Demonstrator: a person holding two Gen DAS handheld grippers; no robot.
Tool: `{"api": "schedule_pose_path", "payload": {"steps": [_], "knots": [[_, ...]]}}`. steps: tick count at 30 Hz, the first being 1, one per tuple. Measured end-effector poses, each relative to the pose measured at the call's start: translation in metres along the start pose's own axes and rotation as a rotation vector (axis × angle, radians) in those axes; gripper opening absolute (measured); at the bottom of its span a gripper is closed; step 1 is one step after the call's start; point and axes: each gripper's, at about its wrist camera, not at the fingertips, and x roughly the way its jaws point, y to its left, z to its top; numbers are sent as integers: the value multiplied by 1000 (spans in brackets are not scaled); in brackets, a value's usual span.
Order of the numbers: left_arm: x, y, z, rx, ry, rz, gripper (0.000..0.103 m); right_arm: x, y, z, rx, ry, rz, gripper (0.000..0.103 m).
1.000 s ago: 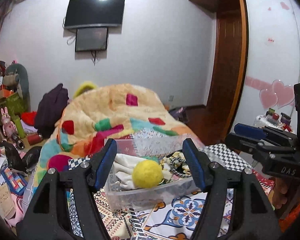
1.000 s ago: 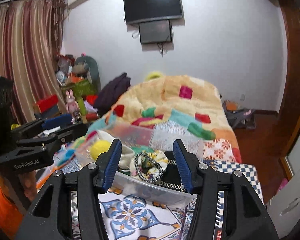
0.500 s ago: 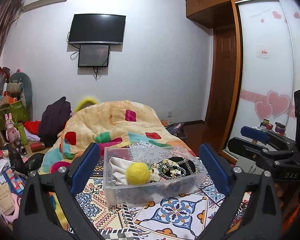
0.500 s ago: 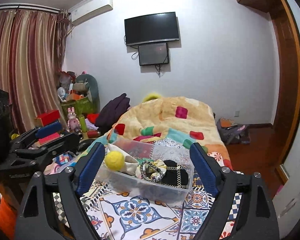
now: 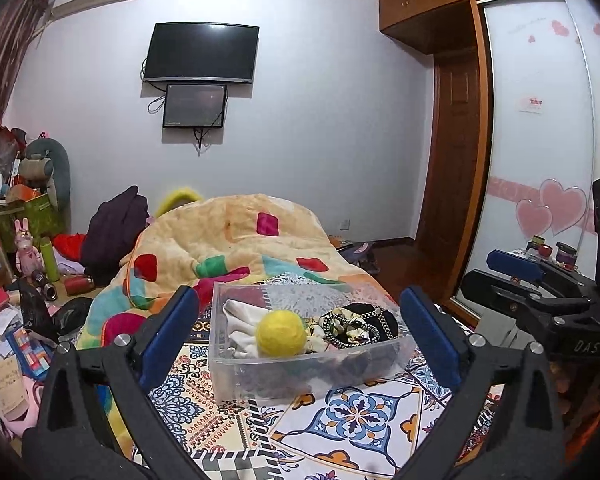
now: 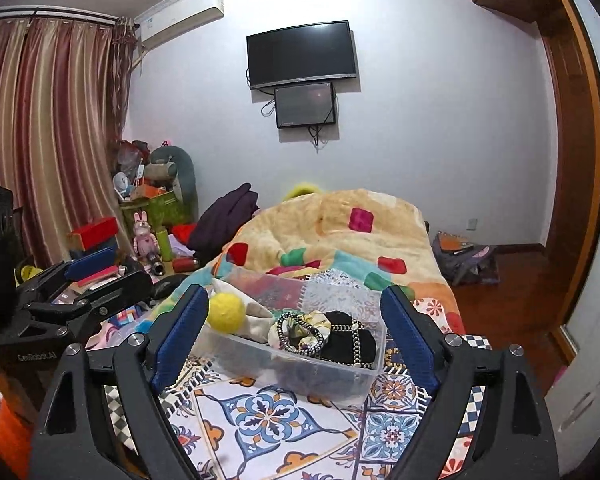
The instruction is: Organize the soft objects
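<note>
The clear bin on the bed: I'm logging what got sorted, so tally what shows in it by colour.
Inside the clear bin, as far as shows:
Yellow: 1, the fuzzy ball
White: 1, the cloth
Black: 1, the chain-trimmed piece
Patterned cream: 1, the scrunchie
Total: 4; anything buried under these cannot be counted.

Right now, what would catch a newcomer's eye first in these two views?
The clear plastic bin on the patterned bedspread in the foreground, with a bright yellow ball beside white cloth at its left end and a black chain-trimmed item at its right. Both the left gripper and right gripper frame it, open and empty. Behind lies a peach quilt with colored patches.
</note>
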Motion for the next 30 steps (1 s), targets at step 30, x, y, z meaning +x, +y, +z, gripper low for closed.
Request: {"api": "schedule_pose_path", "payload": {"steps": [30], "knots": [[0,0,-3,6,5,0,102,-2,1,-2,2,-7,9,87]]}}
